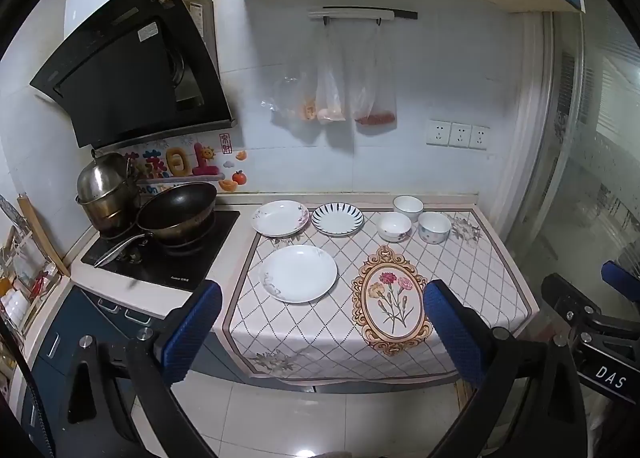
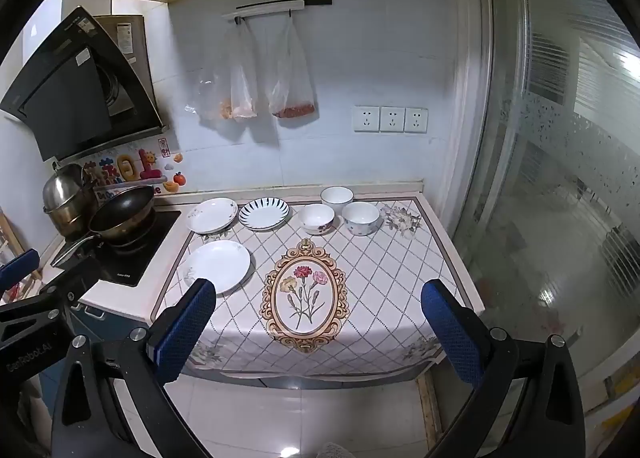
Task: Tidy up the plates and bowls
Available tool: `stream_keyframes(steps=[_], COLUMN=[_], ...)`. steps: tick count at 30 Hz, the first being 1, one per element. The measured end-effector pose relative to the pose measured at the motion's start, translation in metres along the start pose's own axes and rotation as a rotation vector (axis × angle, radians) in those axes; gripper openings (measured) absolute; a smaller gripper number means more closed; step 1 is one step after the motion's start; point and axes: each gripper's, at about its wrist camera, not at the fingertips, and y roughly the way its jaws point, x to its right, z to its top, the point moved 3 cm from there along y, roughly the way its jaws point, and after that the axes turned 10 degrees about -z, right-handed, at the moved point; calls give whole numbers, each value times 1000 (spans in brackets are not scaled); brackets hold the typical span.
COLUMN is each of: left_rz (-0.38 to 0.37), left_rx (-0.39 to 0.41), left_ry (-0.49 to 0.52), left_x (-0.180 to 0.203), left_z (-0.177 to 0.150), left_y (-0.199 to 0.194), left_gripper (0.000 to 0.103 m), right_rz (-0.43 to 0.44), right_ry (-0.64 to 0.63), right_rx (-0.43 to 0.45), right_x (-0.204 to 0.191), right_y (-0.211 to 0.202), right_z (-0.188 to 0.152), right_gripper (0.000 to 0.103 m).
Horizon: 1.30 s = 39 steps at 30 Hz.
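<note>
On the tablecloth (image 1: 472, 270), plates (image 1: 298, 273) and bowls (image 1: 394, 226) sit upright (round, no long axis).

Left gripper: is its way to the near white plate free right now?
Probably yes. The left gripper hangs short of the counter with jaws open and empty, and nothing stands between it and the near white plate.

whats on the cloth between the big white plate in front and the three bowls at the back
No dishes. Between the big white plate and the bowls lies only bare tablecloth with its printed flower frame, clearest in the right wrist view.
</note>
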Motion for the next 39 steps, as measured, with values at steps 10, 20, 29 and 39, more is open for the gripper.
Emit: stream_keyframes(steps=[10, 20, 29, 39], left_rz=[-6, -5, -4, -6], left_rx=[-4, -2, 2, -2], left_ry=[-5, 0, 1, 2], left_x=[1, 2, 3, 3], left_z=[0, 6, 8, 8], left_y=[-2, -1, -4, -5], left_gripper=[103, 103, 103, 103], right_rz=[-18, -4, -5, 1], right_ry=[-5, 4, 4, 11], right_rx=[-17, -6, -4, -11], right_x=[-3, 0, -3, -3], right_y=[-2, -5, -6, -4], right_z=[11, 4, 4, 4], right_gripper=[103, 103, 103, 103])
